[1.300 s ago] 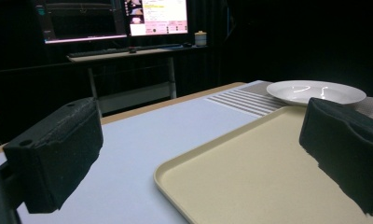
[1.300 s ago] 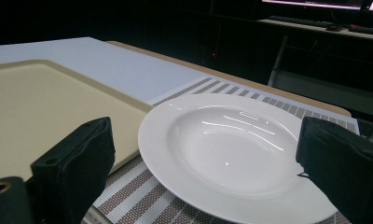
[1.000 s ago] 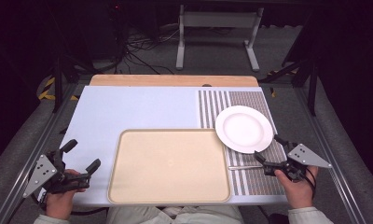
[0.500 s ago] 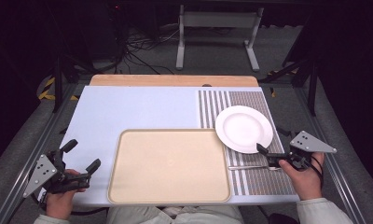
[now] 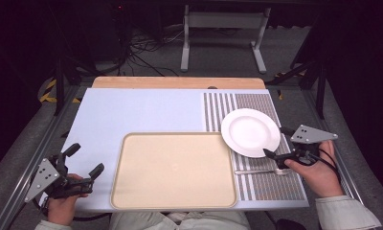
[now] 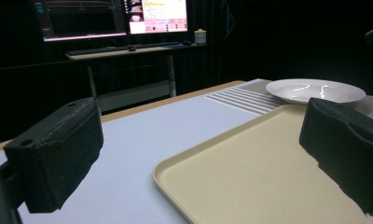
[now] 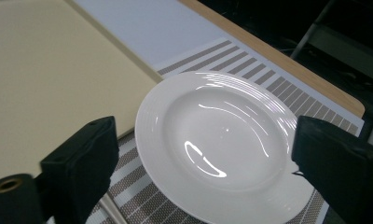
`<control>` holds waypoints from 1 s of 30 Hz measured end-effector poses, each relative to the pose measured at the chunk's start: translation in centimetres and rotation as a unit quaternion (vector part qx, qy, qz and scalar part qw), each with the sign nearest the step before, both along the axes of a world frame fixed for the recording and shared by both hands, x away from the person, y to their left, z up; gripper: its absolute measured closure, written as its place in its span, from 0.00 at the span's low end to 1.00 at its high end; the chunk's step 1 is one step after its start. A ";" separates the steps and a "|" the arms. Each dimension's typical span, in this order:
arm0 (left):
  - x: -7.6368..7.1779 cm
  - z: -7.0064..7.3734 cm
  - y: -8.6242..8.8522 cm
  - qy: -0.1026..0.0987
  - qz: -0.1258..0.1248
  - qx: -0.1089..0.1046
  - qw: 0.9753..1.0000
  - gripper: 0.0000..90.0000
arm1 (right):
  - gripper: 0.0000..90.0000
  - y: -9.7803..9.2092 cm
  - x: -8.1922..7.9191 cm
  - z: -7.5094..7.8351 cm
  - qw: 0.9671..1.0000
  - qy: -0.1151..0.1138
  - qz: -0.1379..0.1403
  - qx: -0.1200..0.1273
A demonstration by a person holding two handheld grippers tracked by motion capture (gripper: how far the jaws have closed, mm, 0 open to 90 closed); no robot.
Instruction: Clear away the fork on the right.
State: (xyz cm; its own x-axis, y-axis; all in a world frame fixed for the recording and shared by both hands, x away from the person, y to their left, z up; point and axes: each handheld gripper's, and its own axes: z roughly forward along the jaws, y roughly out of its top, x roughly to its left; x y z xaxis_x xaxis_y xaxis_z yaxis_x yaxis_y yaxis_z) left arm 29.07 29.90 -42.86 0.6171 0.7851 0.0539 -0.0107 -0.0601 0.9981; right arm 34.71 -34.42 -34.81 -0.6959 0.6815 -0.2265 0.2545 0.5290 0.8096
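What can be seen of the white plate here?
The white plate is round, glossy and ceramic-looking, with a ribbed rim and a shallow, empty well. It lies flat on the striped placemat, its left edge by the beige tray. The right gripper hovers open at its near edge; contact cannot be told.

We hold a black two-jaw gripper in each hand. Our left gripper (image 5: 84, 159) carries a grey three-cornered plate behind its fingers, dotted with small dark screw holes, and a black cable trails from its rear. Our right gripper (image 5: 275, 142) bears the same grey plate above its fingers, with a black cable looping back over the hand. Seen up close, the fingers (image 6: 58, 151) are chunky blocks of matte black with a rough, foam-like surface and blunt square ends. Beside one right finger (image 7: 79, 161) sits a brass-coloured ring. Our sleeves (image 5: 345, 213) are pale grey-white, with plain cuffs.
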 end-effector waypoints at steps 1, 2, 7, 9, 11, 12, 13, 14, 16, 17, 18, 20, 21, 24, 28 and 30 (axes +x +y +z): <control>0.0 0.0 0.0 0.000 0.000 0.000 1.000 0.00 | 0.12 0.1 0.1 0.2 1.000 0.005 0.003 -0.007; 0.0 0.0 0.0 0.000 -0.001 0.000 1.000 0.00 | 0.12 0.2 0.1 0.4 1.000 0.010 0.007 -0.018; 0.0 0.0 0.0 0.000 0.000 0.000 1.000 0.00 | 0.11 0.5 0.6 1.0 0.997 0.035 0.021 -0.064; 0.0 0.0 0.0 0.000 0.000 0.000 1.000 0.00 | 0.11 0.7 0.7 1.3 0.996 0.044 0.029 -0.076; 0.0 0.0 0.0 0.001 0.000 0.000 1.000 0.00 | 0.11 1.0 0.8 1.5 0.993 0.052 0.036 -0.095; 0.0 0.0 0.0 0.001 0.000 0.000 1.000 0.00 | 0.11 1.1 0.8 1.6 0.992 0.055 0.041 -0.104; 0.0 0.0 0.0 0.001 0.000 0.000 1.000 0.00 | 0.11 1.2 0.9 1.7 0.991 0.060 0.043 -0.112; 0.0 0.0 0.0 0.000 -0.001 0.001 1.000 0.00 | 0.11 1.4 0.9 1.7 0.990 0.062 0.046 -0.121; 0.0 0.0 0.0 0.000 -0.001 0.001 1.000 0.00 | 0.11 1.8 0.9 1.9 0.986 0.068 0.052 -0.146; 0.0 0.0 0.0 0.000 -0.001 0.001 1.000 0.00 | 0.11 1.9 1.0 2.0 0.984 0.072 0.055 -0.151; 0.0 0.0 0.0 0.000 -0.001 0.001 1.000 0.00 | 0.11 1.9 1.0 2.0 0.984 0.072 0.055 -0.151; 0.0 0.0 0.0 0.000 -0.002 0.001 1.000 0.00 | 0.11 2.1 1.1 2.1 0.981 0.082 0.062 -0.164; 0.0 0.0 0.0 0.000 -0.001 0.001 1.000 0.00 | 0.11 2.1 1.1 2.1 0.980 0.086 0.065 -0.169; 0.0 0.0 0.0 0.000 -0.002 0.001 1.000 0.00 | 0.11 2.4 1.3 2.0 0.975 0.103 0.075 -0.185; 0.0 0.0 0.0 0.000 -0.003 0.001 1.000 0.01 | 0.10 2.8 1.6 1.8 0.967 0.120 0.092 -0.203; 0.0 0.1 0.0 -0.001 -0.003 0.002 1.000 0.01 | 0.10 3.0 1.7 1.6 0.963 0.133 0.099 -0.212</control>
State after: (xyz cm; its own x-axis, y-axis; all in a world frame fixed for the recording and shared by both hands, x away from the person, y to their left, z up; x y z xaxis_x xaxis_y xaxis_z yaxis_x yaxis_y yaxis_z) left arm 29.04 29.90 -42.80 0.6217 0.7811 0.0579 -0.0133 -0.0633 0.9979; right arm 36.41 -31.42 -33.20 -0.8744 0.4146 -0.2519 0.2828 0.8575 0.4297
